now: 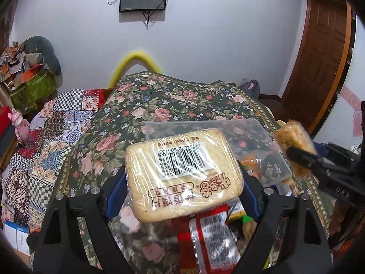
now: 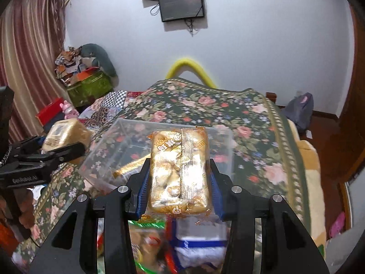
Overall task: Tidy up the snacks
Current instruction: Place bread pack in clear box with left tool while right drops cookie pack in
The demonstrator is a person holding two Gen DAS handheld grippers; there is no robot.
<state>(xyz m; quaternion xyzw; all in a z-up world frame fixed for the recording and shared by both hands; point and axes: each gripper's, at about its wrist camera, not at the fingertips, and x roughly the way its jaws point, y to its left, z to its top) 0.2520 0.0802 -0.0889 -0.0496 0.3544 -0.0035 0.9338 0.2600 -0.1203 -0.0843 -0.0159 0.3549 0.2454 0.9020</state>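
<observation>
Above the floral bedspread (image 1: 173, 100), left tongs (image 1: 182, 178) clamp a biscuit pack (image 1: 182, 173), right tongs (image 2: 180, 178) a golden snack (image 2: 180, 171).

a dark green floral bedspread (image 1: 173, 100) covers the bed, with a patchwork quilt (image 1: 52, 127) lying beside it and a yellow foam arch (image 1: 134, 65) rising behind. two dark screens (image 2: 181, 4) hang on the white wall, with pink striped curtains (image 2: 29, 45) at the far left. a pile of clutter sits on a green box (image 2: 87, 86), and a wooden door (image 1: 324, 52) stands at the right.
</observation>
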